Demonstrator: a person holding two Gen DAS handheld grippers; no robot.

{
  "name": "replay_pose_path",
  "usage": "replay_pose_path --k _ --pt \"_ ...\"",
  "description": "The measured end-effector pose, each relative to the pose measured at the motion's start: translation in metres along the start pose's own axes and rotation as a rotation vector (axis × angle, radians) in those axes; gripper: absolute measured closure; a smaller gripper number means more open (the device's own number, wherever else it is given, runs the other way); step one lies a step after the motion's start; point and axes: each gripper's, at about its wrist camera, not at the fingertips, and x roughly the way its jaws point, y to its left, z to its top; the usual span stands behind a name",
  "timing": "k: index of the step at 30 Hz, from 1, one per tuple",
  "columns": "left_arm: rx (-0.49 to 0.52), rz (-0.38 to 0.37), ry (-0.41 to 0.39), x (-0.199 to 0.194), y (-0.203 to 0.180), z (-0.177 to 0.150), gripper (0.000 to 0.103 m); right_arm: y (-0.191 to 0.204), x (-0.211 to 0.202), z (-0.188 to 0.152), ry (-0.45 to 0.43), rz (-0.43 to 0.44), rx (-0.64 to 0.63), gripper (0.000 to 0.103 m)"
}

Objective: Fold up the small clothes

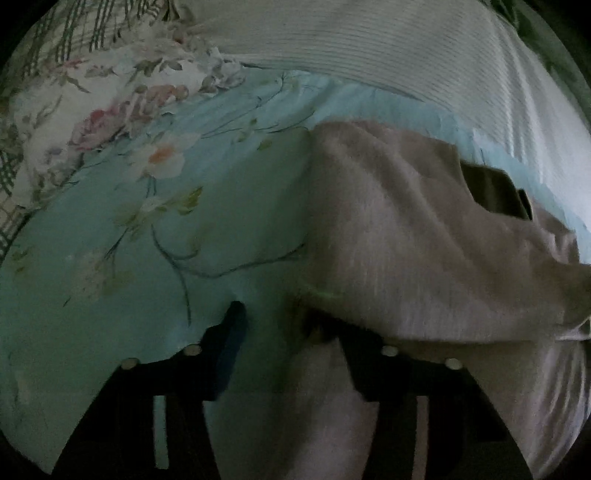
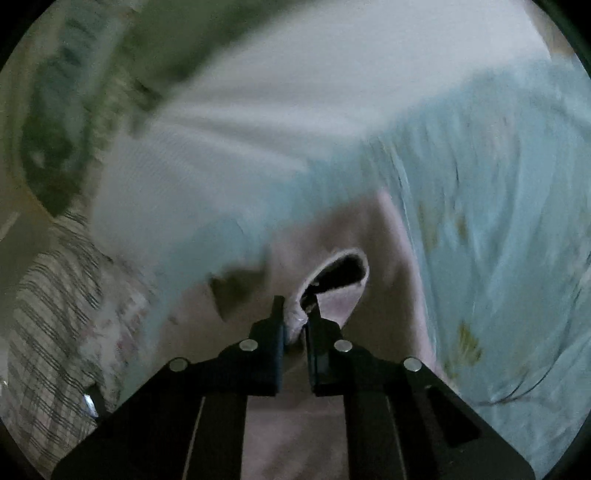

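Note:
A pale pink garment (image 1: 406, 240) lies rumpled on the teal floral bedsheet (image 1: 110, 295). My left gripper (image 1: 280, 317) sits at the garment's left edge. Its left finger (image 1: 232, 332) stands free over the sheet, and the garment drapes over the right finger and hides its tip. A gap shows between the left pad and the cloth, so it is open. In the blurred right wrist view my right gripper (image 2: 296, 306) is shut on a fold of the pink garment (image 2: 332, 229), just below an opening with a dark inside (image 2: 340, 269). A dark brownish patch (image 1: 495, 192) of unclear nature shows at the garment's far edge.
A white ribbed blanket (image 1: 369, 55) lies beyond the garment. Floral white fabric (image 1: 110, 103) and green-striped cloth (image 1: 74, 29) fill the upper left. In the right wrist view striped fabric (image 2: 55, 295) lies at the left and teal sheet (image 2: 498, 221) at the right.

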Motion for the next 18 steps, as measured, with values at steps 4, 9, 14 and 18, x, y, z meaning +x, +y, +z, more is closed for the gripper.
replay_pose_path --k 4,9,14,18 --pt "-0.066 0.026 -0.029 0.002 0.010 0.004 0.068 -0.013 -0.009 -0.003 0.001 -0.038 -0.011 0.092" --pt "-0.066 0.020 -0.034 -0.001 0.010 -0.005 0.075 -0.044 0.026 -0.032 0.139 -0.139 0.033 0.092" --pt "-0.125 -0.021 -0.020 0.003 0.023 -0.004 0.075 -0.048 0.027 -0.039 0.147 -0.198 0.024 0.092" --pt "-0.113 -0.010 -0.028 0.001 0.021 -0.005 0.074 -0.044 0.007 -0.032 0.084 -0.271 0.025 0.088"
